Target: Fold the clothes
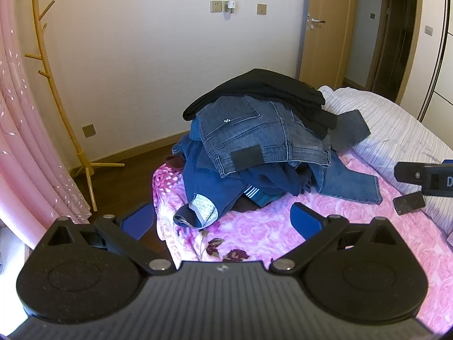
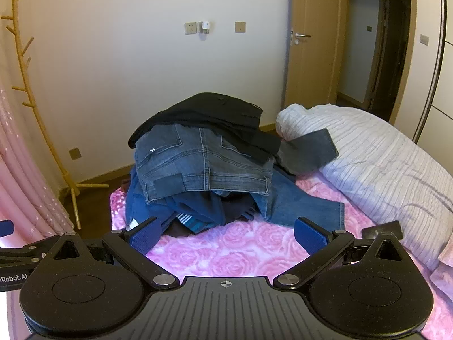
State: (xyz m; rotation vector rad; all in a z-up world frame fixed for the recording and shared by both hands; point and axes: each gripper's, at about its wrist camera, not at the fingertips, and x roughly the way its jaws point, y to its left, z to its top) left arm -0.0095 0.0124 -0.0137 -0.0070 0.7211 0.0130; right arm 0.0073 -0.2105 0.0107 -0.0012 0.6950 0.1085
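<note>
Dim room, fisheye-warped edges, sharp ctr.

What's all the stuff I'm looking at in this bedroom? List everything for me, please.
Black garment: one, black, top of the clothes pile.
Grey-blue jeans: one, faded denim, under the black garment.
Blue clothes: several, dark blue, bottom of the pile.
Bedspread: one, pink floral, under the pile.
Quilt: one, white striped, right side of the bed.
Coat rack: one, yellow wood, on the floor by the wall at left.
Curtain: one, pink, far left.
Door: one, tan, open, back right.
Wall sockets: several, beige, back wall.
Left gripper: one, black with blue pads, open, before the pile.
Right gripper: one, same colours, open.
</note>
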